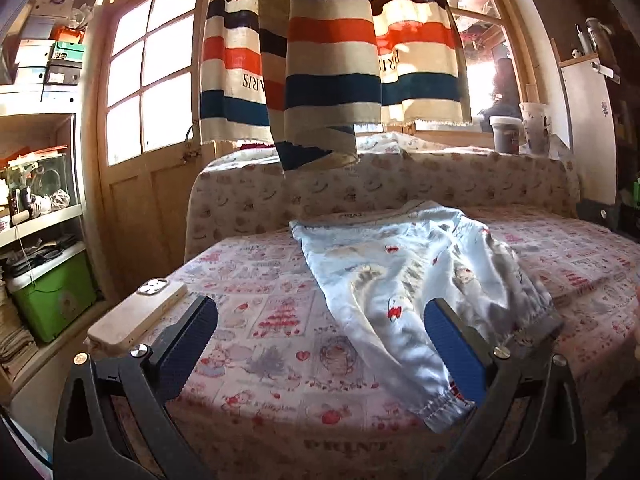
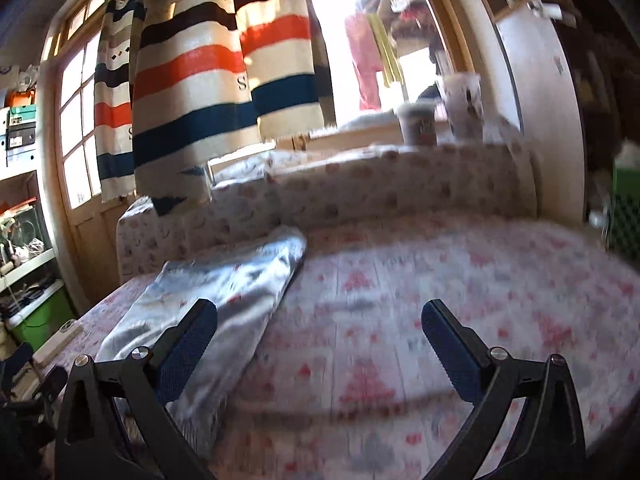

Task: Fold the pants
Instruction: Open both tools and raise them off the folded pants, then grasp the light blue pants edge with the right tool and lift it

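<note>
Light blue printed pants [image 1: 404, 280] lie spread on the patterned bed sheet [image 1: 260, 320], waistband toward the far cushion, both legs running toward me with gathered cuffs [image 1: 444, 408] near the front edge. My left gripper [image 1: 320, 320] is open and empty, above the bed with the left leg between its fingers. In the right wrist view the pants [image 2: 224, 292] lie at the left, blurred. My right gripper [image 2: 320, 320] is open and empty over bare sheet [image 2: 400, 340], its left finger [image 2: 188, 344] over the pants' edge.
A phone [image 1: 138, 316] lies at the bed's front left corner. A striped towel [image 1: 332, 60] hangs over the back cushion [image 1: 400, 188]. Cups [image 1: 520, 128] stand on the window sill. Shelves and a green bin [image 1: 52, 296] stand at the left.
</note>
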Available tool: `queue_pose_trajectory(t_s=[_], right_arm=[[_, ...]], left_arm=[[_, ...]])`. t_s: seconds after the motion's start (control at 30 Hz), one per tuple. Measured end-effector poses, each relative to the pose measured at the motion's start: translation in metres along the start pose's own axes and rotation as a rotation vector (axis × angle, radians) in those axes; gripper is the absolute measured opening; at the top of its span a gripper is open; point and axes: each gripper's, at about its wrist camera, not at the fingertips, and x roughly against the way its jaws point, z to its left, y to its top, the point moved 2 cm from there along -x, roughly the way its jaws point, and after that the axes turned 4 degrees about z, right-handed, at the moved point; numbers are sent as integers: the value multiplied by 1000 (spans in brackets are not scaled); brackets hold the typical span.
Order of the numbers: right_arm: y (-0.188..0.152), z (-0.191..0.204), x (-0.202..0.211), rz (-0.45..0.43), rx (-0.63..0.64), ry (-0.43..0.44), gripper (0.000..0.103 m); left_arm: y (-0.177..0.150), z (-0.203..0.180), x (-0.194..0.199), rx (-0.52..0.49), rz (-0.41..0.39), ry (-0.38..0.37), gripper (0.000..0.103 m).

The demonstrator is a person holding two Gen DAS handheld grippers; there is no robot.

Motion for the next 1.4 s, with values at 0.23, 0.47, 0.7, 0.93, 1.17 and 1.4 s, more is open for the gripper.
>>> queue_pose_trajectory(t_s=[0.23, 0.47, 0.7, 0.93, 1.17, 1.4], right_arm=[[-32, 1, -9, 133, 2, 44, 85], [-56, 13, -26, 317, -170, 346, 58], [-67, 36, -31, 351, -152, 402, 47], [-71, 56, -38, 379, -98, 383, 14], [-43, 28, -18, 308, -75, 213, 9], [-50, 7, -12, 374, -67, 95, 9]], left_arm=[[-9, -3, -14, 6, 84, 0, 103], [-16, -8, -18, 3, 117, -15, 103], [-16, -11, -17, 3, 122, -31, 103], [-12, -15, -22, 14, 126, -35, 103], [-7, -21, -22, 5, 122, -41, 103], [-9, -26, -30, 9, 157, -47, 103]])
